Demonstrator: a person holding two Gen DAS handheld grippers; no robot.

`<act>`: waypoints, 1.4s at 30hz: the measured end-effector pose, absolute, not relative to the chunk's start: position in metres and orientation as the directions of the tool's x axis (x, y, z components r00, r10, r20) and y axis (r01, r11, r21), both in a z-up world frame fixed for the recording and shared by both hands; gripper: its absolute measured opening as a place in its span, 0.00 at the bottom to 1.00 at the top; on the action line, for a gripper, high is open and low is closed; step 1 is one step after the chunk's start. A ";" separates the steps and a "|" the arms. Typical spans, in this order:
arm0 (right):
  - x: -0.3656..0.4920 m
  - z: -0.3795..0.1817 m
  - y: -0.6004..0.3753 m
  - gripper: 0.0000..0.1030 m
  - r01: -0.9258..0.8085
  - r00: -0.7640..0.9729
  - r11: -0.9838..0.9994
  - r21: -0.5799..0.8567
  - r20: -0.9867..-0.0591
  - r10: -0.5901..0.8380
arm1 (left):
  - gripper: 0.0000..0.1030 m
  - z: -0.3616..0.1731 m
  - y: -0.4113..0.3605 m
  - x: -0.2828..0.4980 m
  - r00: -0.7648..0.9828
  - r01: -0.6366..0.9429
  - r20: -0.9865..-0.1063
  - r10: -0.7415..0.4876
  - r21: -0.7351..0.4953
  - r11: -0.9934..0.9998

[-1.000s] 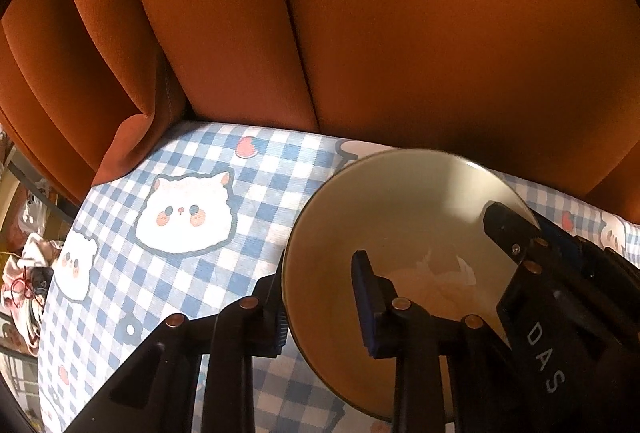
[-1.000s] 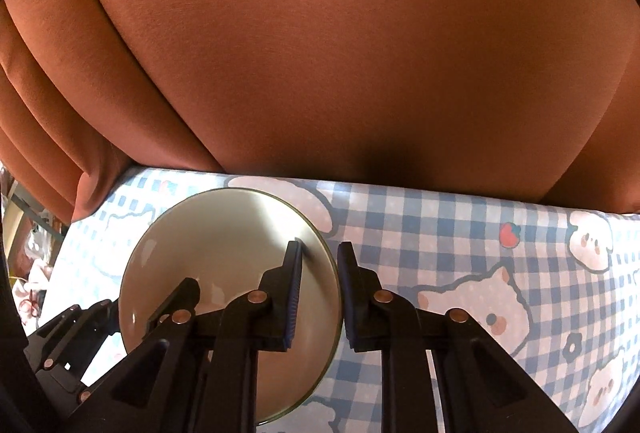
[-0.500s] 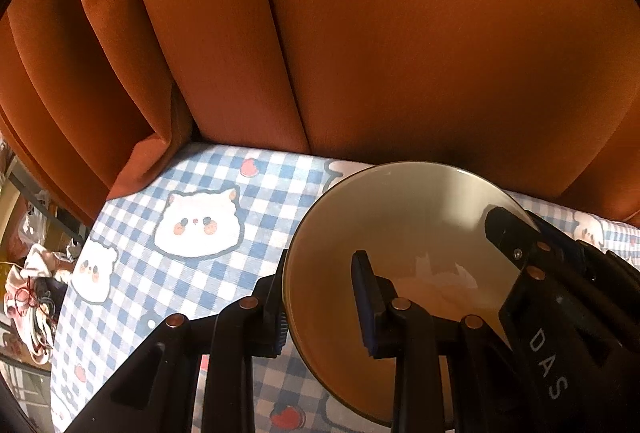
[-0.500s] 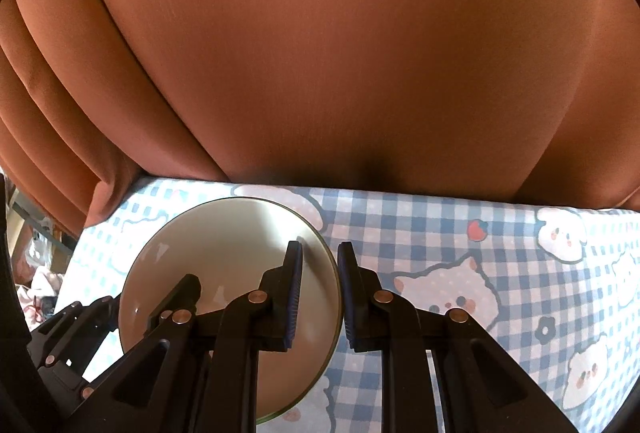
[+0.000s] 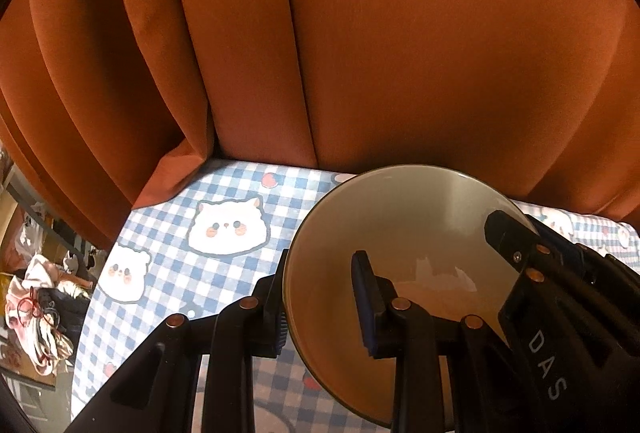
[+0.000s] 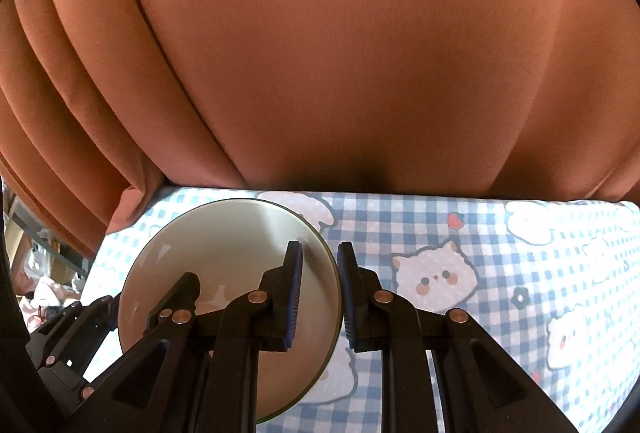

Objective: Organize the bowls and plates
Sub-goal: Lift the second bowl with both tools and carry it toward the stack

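Note:
A cream bowl (image 5: 404,233) with a thin dark rim is held between both grippers above the table. My left gripper (image 5: 320,309) is shut on the bowl's left rim, one finger outside and one inside. My right gripper (image 6: 320,297) is shut on the bowl's right rim (image 6: 334,273), one finger inside the bowl (image 6: 224,253) and one outside. The right gripper also shows in the left wrist view (image 5: 516,245), and the left gripper in the right wrist view (image 6: 172,297). The bowl looks empty.
The table wears a blue-and-white checked cloth with cat faces (image 5: 228,229) (image 6: 436,277). An orange curtain (image 5: 360,53) (image 6: 360,73) hangs right behind the table. Beyond the table's left edge lies clutter of cloth and bags (image 5: 32,297).
Both grippers have risen with the bowl still held. More of the tablecloth shows beneath, and the far table edge sits lower in both views.

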State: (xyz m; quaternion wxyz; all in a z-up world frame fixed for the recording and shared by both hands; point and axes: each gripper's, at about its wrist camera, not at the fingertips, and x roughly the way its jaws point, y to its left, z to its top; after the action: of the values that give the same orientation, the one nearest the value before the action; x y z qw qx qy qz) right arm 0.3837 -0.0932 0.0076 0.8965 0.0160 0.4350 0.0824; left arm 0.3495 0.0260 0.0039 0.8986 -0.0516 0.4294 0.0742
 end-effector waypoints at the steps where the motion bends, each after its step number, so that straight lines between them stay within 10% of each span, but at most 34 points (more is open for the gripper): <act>1: 0.379 0.012 -0.093 0.21 -0.127 0.613 0.987 0.096 -0.775 0.154 | 0.26 0.007 0.027 0.345 0.625 -0.170 -0.776 0.083 -0.031 0.985; 42: 0.129 0.061 -0.177 0.21 0.146 0.649 0.988 0.051 -0.758 -0.057 | 0.26 0.036 -0.062 0.140 0.661 0.102 -0.742 -0.110 -0.056 0.993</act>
State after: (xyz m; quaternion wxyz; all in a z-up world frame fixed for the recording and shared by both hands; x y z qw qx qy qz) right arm 0.1295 -0.1772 0.0608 0.9065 0.0537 0.4149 -0.0561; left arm 0.1403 -0.0621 0.0360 0.9113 -0.0048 0.4075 -0.0581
